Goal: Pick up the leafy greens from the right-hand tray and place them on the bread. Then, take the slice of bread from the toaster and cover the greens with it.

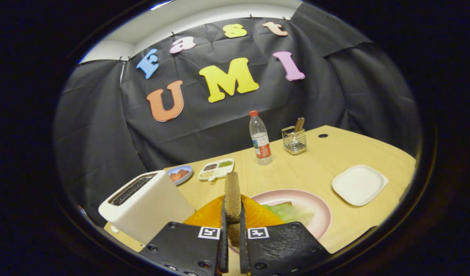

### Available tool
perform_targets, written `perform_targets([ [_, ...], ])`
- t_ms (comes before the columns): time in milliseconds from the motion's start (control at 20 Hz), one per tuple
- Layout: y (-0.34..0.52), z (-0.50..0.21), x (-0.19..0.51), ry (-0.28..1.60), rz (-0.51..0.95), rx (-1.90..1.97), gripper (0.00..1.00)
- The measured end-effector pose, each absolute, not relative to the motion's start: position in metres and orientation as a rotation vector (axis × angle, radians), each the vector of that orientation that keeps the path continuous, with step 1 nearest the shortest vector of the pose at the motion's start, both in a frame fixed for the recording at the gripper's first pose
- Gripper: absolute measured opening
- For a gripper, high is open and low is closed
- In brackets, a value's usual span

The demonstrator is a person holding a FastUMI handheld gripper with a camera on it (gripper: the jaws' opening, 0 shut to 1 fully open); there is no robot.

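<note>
One bread slice [232,199] stands upright, pinched edge-on in the gripper [232,245], greens [290,212] just ahead-right (on the plate [319,209]).

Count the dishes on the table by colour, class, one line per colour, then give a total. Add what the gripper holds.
Pink plate: 1
Orange plate: 1
White square plate: 1
White divided tray: 1
Blue dish: 1
Total: 5
The gripper is shut on the bread slice, held upright on edge between its fingers above the plates.
</note>
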State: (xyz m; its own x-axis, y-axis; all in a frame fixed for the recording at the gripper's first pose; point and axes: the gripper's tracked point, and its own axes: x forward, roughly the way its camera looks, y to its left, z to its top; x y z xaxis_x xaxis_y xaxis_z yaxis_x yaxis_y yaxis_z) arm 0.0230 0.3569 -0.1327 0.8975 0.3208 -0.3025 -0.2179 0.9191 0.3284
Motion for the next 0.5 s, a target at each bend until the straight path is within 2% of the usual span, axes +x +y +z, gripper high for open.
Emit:
perform_targets([
  [200, 0.340, -0.140, 0.024, 0.365, 0.258, 0.291, 0.14],
  [500, 0.308, -0.166, 0.024, 0.416, 0.206, 0.301, 0.31],
])
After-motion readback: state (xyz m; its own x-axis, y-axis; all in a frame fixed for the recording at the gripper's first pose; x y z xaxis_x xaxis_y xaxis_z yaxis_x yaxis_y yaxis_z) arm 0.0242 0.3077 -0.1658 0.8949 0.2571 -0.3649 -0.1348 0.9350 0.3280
